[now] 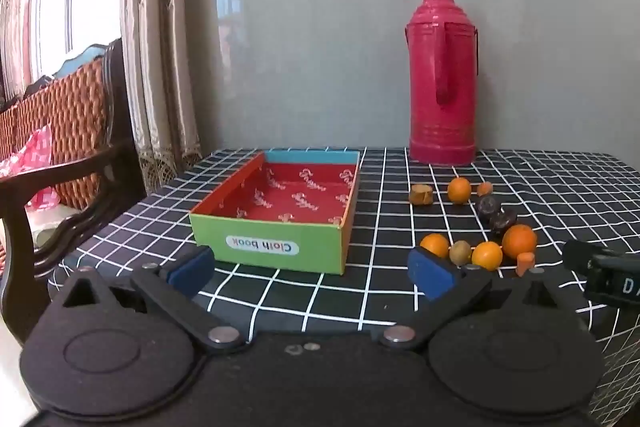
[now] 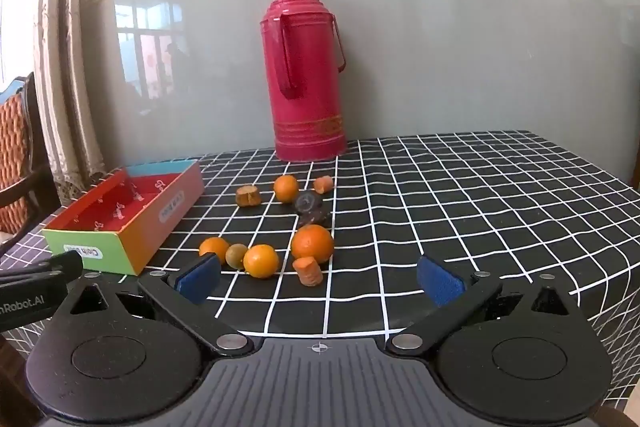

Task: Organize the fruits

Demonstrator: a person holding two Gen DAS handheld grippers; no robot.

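A colourful open box (image 1: 280,215) with a red inside and a green front stands empty on the checked tablecloth; it also shows in the right wrist view (image 2: 128,215). To its right lie several fruits: oranges (image 2: 312,243), a greenish kiwi (image 2: 237,255), dark shrivelled fruits (image 2: 308,207), a brown piece (image 2: 248,195) and carrot-like chunks (image 2: 308,270). The same oranges (image 1: 519,241) show in the left wrist view. My left gripper (image 1: 312,273) is open and empty before the box. My right gripper (image 2: 320,277) is open and empty just short of the nearest fruits.
A tall red thermos (image 2: 306,75) stands at the back against the grey wall. A dark wooden chair (image 1: 48,187) with a woven cushion stands left of the table. The table's front edge lies just under both grippers.
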